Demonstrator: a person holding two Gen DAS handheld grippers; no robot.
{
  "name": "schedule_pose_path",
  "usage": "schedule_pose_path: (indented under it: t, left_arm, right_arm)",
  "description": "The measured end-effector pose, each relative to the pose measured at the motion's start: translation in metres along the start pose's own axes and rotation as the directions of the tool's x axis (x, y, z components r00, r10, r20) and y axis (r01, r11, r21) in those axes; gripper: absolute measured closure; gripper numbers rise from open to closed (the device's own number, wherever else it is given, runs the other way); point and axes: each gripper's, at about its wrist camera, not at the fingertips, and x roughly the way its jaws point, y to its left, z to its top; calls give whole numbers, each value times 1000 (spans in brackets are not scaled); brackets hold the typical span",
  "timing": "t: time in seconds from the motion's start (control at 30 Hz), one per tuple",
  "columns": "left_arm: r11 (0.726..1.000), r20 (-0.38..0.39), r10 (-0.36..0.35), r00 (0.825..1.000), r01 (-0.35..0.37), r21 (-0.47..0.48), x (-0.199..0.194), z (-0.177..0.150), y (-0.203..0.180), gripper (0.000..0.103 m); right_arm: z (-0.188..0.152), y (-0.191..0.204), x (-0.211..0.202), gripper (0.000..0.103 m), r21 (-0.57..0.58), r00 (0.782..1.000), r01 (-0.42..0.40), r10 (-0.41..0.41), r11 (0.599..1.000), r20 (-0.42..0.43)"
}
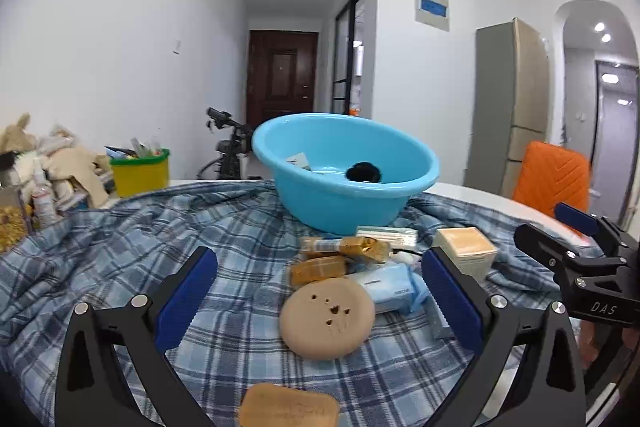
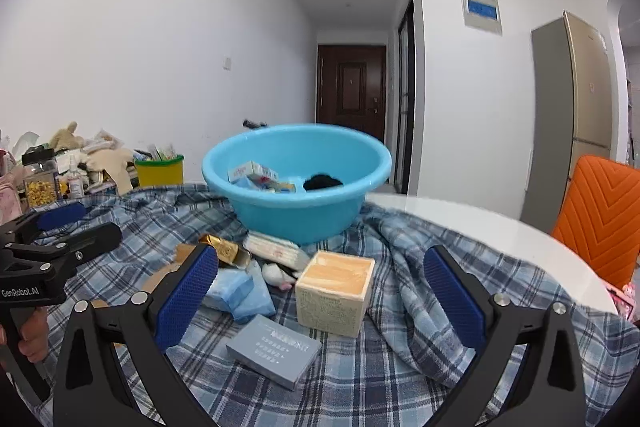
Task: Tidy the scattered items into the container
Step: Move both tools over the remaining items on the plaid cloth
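A light blue plastic basin [image 1: 344,171] stands on a blue plaid cloth [image 1: 120,259] spread over a white round table [image 2: 480,227]; inside it lie a black round object [image 2: 322,181] and several small cartons [image 2: 256,173]. The scattered items lie on the cloth just in front of the basin. In the left wrist view, the left gripper [image 1: 320,301], jaws spread wide and holding nothing, frames a tan round disc with small holes [image 1: 326,319]; beyond the disc lie a light blue soft pack [image 1: 390,285], a gold-wrapped packet [image 1: 366,247] and a cream square box [image 1: 466,251], while a tan rounded bar [image 1: 288,407] lies at the lower edge. In the right wrist view, the right gripper [image 2: 322,303], likewise spread wide and empty, frames the cream square box [image 2: 336,293] and a flat grey carton [image 2: 274,351] lying near it. A yellow bin with a green rim [image 1: 140,171] stands at the table's far left, and an orange chair [image 2: 604,219] stands at the right.
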Motion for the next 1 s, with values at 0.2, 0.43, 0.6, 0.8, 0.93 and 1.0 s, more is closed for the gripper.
schedule_pose_path:
  t: [0.2,0.43,0.6,0.8,0.93,1.0]
  left_arm:
    - [999,10,28,1000,-28,17,0,-1,-2,0]
    - [1000,11,26,1000,-26,17,0,-2,0,0]
    - [999,12,23,1000,-23,24,0,-3,-1,0]
    - [999,4,23,1000,-23,23,1,-3,-1,0]
    - [1000,-56,11,998,-11,15,12,-2,-1,0]
    - [1000,-113,9,994,-8,7,22,-2,-1,0]
  right_arm:
    - [-2,-11,2,0,52,1000,15,-14,999,-17]
    - [-2,-5,4,0,24,1000,-9,10,1000,-23]
    - [-2,-6,5,0,34,1000,-10,11,999,-27]
    - [-2,-3,9,0,24,999,-14,16,1000,-49]
    - [-1,-1,19,0,13,995,-9,11,1000,-99]
    - [-1,0,24,0,8,992,-14,15,1000,-126]
